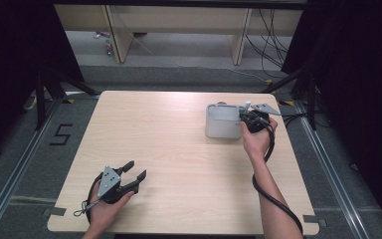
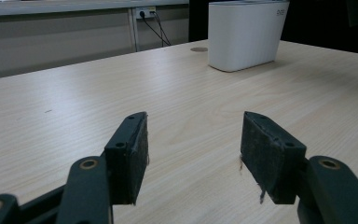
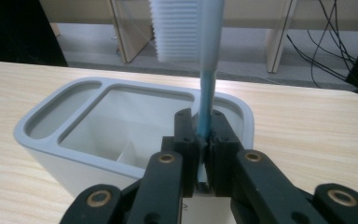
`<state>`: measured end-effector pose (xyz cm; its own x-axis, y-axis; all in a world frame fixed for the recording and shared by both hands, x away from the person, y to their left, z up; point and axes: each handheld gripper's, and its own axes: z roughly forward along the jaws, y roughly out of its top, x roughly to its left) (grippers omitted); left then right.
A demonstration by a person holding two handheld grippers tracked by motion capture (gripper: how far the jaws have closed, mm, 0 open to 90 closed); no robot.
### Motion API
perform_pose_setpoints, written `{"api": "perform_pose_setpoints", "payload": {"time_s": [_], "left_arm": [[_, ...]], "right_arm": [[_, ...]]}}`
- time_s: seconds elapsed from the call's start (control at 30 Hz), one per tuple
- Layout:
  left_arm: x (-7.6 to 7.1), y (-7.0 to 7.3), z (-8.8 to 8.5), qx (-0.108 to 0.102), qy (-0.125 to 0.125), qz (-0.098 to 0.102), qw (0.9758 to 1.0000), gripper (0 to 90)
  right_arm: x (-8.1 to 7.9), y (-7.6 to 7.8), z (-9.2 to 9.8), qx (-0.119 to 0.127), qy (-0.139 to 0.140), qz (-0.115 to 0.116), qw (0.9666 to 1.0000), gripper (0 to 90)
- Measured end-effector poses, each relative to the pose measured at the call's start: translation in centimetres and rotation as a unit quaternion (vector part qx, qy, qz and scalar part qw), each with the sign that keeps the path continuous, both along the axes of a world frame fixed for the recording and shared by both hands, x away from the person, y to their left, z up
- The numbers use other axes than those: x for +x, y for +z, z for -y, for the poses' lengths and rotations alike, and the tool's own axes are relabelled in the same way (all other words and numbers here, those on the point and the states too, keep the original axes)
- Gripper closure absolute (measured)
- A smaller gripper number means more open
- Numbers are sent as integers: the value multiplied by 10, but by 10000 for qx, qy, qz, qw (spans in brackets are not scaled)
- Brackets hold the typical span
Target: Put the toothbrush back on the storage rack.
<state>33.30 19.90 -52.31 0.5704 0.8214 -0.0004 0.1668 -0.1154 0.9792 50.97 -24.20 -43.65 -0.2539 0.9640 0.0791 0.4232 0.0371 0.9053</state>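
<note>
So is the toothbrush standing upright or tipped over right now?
Upright. The right gripper is shut on the toothbrush handle, bristles at the top, at the near rim of the holder.

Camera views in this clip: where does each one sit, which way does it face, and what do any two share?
High view: above the person's side, facing forward and down on the table; both forearms, left tongs, right tongs.
Left gripper view: rides the left tongs, low over the table, jaws apart, facing the white holder.
Right gripper view: rides the right tongs, clamping an upright toothbrush.
All three share the holder.
</note>
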Motion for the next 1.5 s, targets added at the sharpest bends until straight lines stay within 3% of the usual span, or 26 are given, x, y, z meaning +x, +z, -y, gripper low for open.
{"api": "perform_pose_setpoints", "payload": {"time_s": [0.27, 0.33, 0.37, 0.4, 0.43, 0.47, 0.5, 0.53, 0.57, 0.6, 0.7, 0.77, 0.8, 0.87, 0.93, 1.07, 1.13, 1.27, 1.33, 1.5], "left_arm": [[0, 0, 1, -50, -8, 1, 10000, 412], [0, -1, 1, -112, -35, 56, 9999, 411], [0, -1, 1, -109, -50, 75, 9999, 411], [0, -1, 1, -83, -41, 49, 9999, 411], [0, -1, 1, -83, -41, 49, 9999, 412], [-1, 0, 1, -33, -14, 12, 10000, 411], [-1, 0, 1, -33, -14, 12, 10000, 412], [-1, 0, 1, -33, -13, 23, 10000, 412], [-1, 0, 1, -33, -13, 23, 10000, 412], [-1, 0, 2, -30, -22, 20, 10000, 411], [-1, 0, 1, -61, -8, 15, 10000, 412], [0, -1, 2, -102, -32, 71, 9999, 411], [0, 0, 1, -51, -13, -20, 10000, 411], [0, 0, 1, -67, 1, -31, 10000, 411], [1, -1, 1, -164, -21, 50, 9999, 410], [0, 0, 1, -100, 22, -27, 9999, 410], [1, -1, 1, -156, -19, 48, 9999, 410], [0, 0, 1, -91, 10, -20, 10000, 410], [1, -1, 1, -166, -27, 58, 9998, 409], [1, -1, 1, -163, -23, 36, 9999, 409]], "right_arm": [[-2, -4, 0, -22, -103, -67, 9999, 834], [-3, -2, -3, -169, -193, 1, 9997, 768], [-4, -1, -3, -152, -224, 57, 9996, 719], [-5, 1, -4, -18, -233, -37, 9997, 679], [-5, 1, -4, -18, -233, -37, 9997, 679], [-6, 2, -3, -126, -182, 64, 9997, 608], [-7, 3, -1, -274, -196, 127, 9994, 590], [-9, 3, -4, -24, -290, 25, 9996, 565], [-9, 3, -4, -24, -290, 25, 9996, 565], [-10, 3, 0, -188, -244, 88, 9995, 515], [-14, 1, 0, -8, -287, -15, 9996, 467], [-14, 1, 2, -39, -243, -42, 9997, 450], [-17, 0, 5, 12, -222, -47, 9997, 427], [-19, -1, 5, 12, -293, -48, 9996, 423], [-25, -4, 9, 130, -143, -119, 9997, 417], [-34, -4, 8, 266, -82, -105, 9996, 413], [-37, -3, 8, 226, 12, -128, 9997, 412], [-43, -2, 5, 159, 100, -138, 9997, 413], [-52, -3, 0, 320, 95, -222, 9992, 413], [-65, -8, 3, 129, 262, -137, 9995, 414]]}}
